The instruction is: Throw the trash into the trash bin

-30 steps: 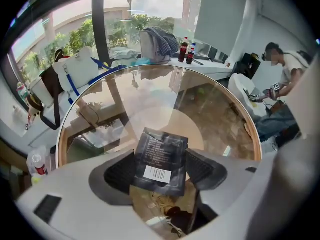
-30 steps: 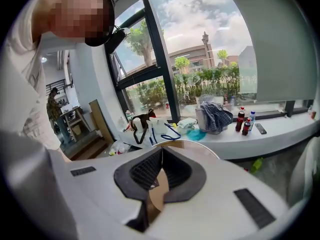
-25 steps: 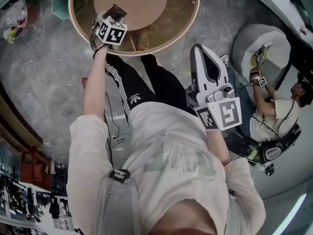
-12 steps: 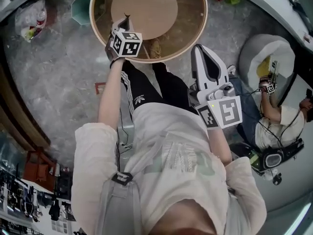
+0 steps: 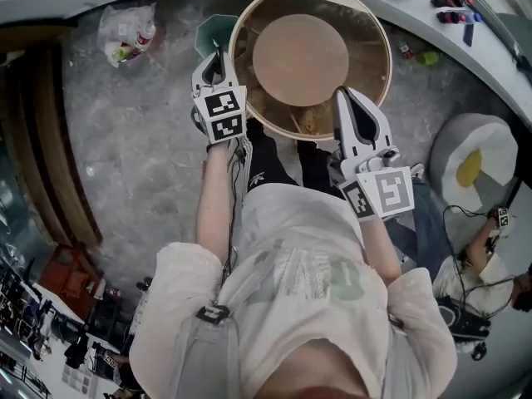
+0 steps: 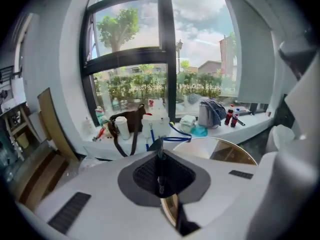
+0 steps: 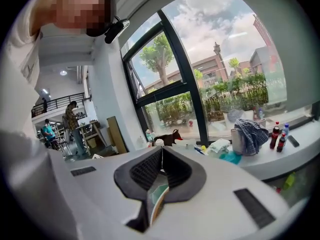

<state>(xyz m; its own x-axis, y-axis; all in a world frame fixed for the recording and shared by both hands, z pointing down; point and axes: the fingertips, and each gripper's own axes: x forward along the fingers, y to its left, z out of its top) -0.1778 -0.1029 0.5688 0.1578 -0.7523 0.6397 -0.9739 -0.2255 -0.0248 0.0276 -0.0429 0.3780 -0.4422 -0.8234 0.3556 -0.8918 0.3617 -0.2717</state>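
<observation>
Showing jaws pressed together: L gripper (image 5: 218, 55), R gripper (image 5: 343, 95); teal bin (image 5: 208, 33) half hidden.

Left hand-held gripper (image 5: 218, 52) hides most of the teal bin (image 5: 205, 30).

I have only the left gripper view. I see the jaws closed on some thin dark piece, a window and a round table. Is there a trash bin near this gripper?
Observer: Yes. In the head view a teal bin stands on the floor beside the round table. In that picture it lies just beyond the tip of the left gripper, which holds its thin dark piece.
Operator: And where is the other gripper?
Observer: The right gripper shows over the near part of the table, to the right of the left one, with its jaws together.
</observation>
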